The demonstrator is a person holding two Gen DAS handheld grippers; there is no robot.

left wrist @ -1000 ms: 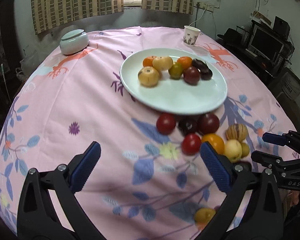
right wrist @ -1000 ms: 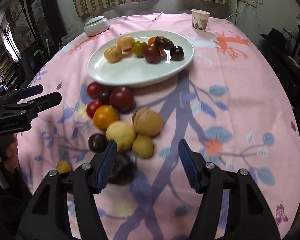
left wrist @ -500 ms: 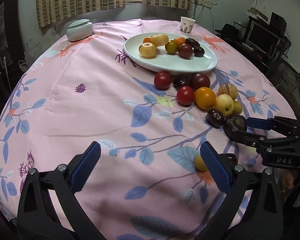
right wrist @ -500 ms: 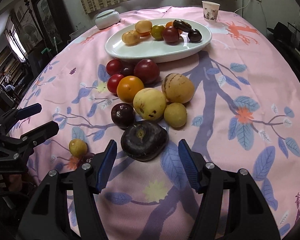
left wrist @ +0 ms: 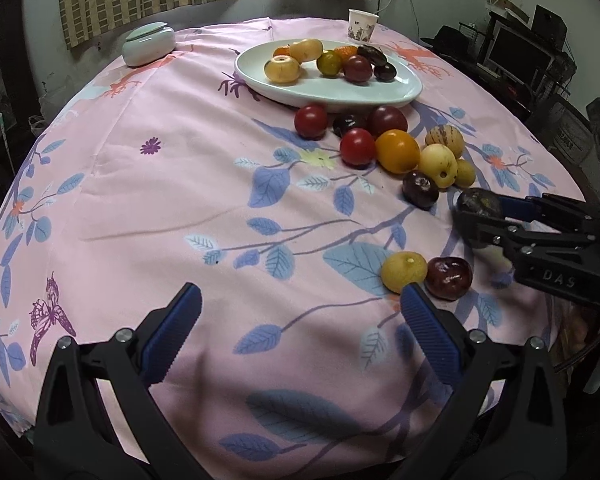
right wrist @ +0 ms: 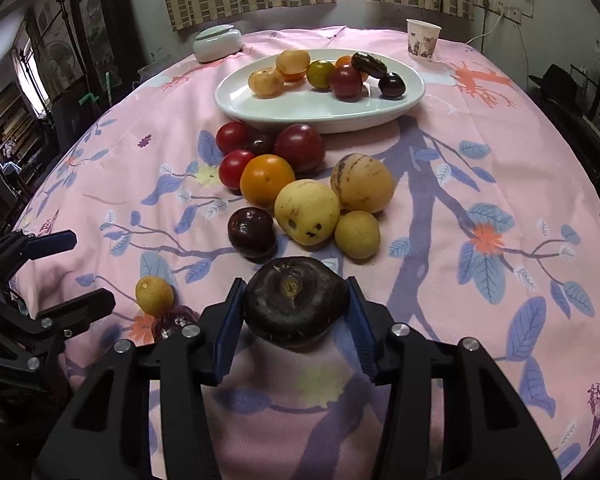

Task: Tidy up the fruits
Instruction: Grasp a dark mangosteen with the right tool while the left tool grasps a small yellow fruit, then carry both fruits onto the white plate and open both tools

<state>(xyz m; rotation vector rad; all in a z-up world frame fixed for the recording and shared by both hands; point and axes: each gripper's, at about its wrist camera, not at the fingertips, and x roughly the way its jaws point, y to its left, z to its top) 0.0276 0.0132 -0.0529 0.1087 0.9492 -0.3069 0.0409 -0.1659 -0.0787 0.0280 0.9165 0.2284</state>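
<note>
A flat dark purple fruit (right wrist: 296, 304) lies on the pink cloth. My right gripper (right wrist: 295, 292) is closing on it, and both blue pads touch its sides. The left wrist view shows the same fruit (left wrist: 478, 202) in that gripper (left wrist: 480, 210). My left gripper (left wrist: 300, 300) stands wide open near the table's front edge with only cloth between its fingers. A small yellow fruit (left wrist: 404, 272) and a dark red one (left wrist: 449, 278) lie just past its right finger. The white plate (right wrist: 308, 108) at the back holds several fruits. Several loose fruits (right wrist: 306, 212) cluster in front of it.
A paper cup (left wrist: 363, 24) stands behind the plate, and a pale lidded jar (left wrist: 149, 45) sits at the back left. The round table's edge curves close below both grippers. Screens and clutter (left wrist: 516, 56) fill the room's right side.
The right jaws have come in from wide apart to touch the dark fruit. The left gripper has drawn back from the plate toward the table's near edge.
</note>
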